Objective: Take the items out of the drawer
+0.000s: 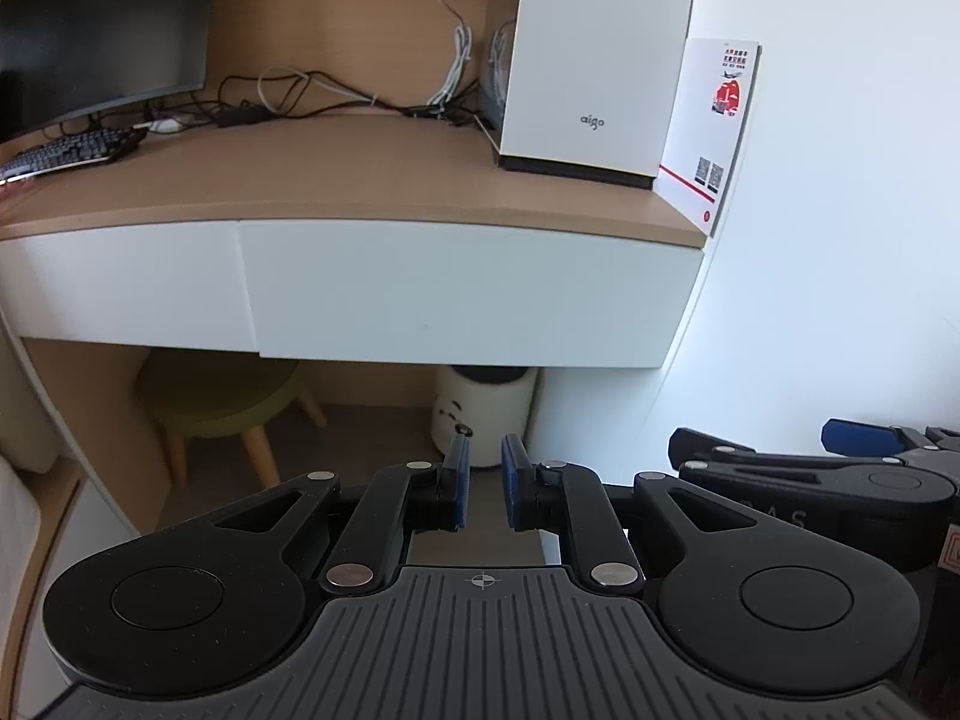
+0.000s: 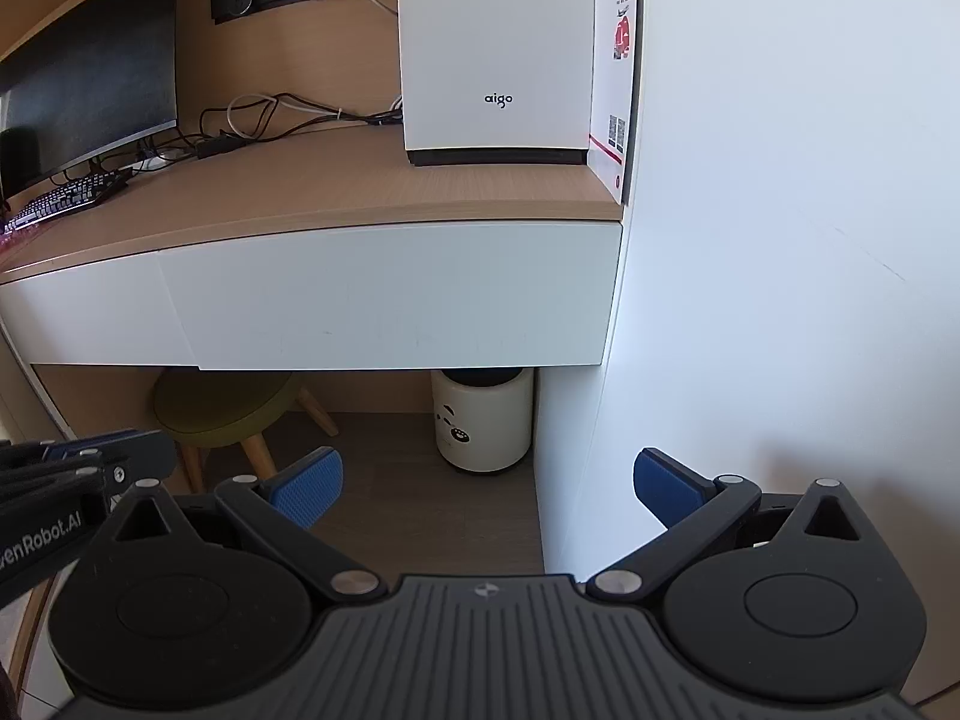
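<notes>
Two white drawer fronts run under the wooden desk top; the right drawer and the left drawer are both closed, so nothing inside shows. My left gripper hangs below and in front of the right drawer, its blue pads nearly together with a thin empty gap. My right gripper is held just to its right at similar height, wide open and empty, near the white side wall.
On the desk stand a white aigo box, a red-and-white booklet, tangled cables, a keyboard and a monitor. Under it are a green stool and a white bin.
</notes>
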{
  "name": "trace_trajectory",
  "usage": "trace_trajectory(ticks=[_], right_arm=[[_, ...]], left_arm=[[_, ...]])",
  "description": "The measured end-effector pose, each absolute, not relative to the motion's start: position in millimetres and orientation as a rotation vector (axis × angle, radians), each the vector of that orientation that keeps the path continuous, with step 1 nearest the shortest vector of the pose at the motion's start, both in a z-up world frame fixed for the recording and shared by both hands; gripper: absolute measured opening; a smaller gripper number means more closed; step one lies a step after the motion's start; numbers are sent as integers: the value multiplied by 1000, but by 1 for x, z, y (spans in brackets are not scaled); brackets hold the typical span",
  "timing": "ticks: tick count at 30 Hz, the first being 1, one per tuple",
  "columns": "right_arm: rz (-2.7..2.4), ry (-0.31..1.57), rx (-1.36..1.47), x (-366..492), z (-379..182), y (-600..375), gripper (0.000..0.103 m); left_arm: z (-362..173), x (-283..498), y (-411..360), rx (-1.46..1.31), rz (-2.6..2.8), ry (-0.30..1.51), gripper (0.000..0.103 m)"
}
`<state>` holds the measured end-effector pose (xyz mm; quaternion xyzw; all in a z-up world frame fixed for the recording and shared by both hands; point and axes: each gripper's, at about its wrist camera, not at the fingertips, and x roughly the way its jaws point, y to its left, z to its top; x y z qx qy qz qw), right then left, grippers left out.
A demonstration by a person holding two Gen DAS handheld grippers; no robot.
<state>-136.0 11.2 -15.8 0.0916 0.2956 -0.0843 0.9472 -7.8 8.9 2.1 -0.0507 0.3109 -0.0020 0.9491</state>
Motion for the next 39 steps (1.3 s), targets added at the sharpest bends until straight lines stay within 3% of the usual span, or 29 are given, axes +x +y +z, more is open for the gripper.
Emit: trace_trajectory(ticks=[39], right_arm=[[-177,610,189,-134,-18,10,103]], left_arm=[[1,-6,7,-118,-1,635,14]])
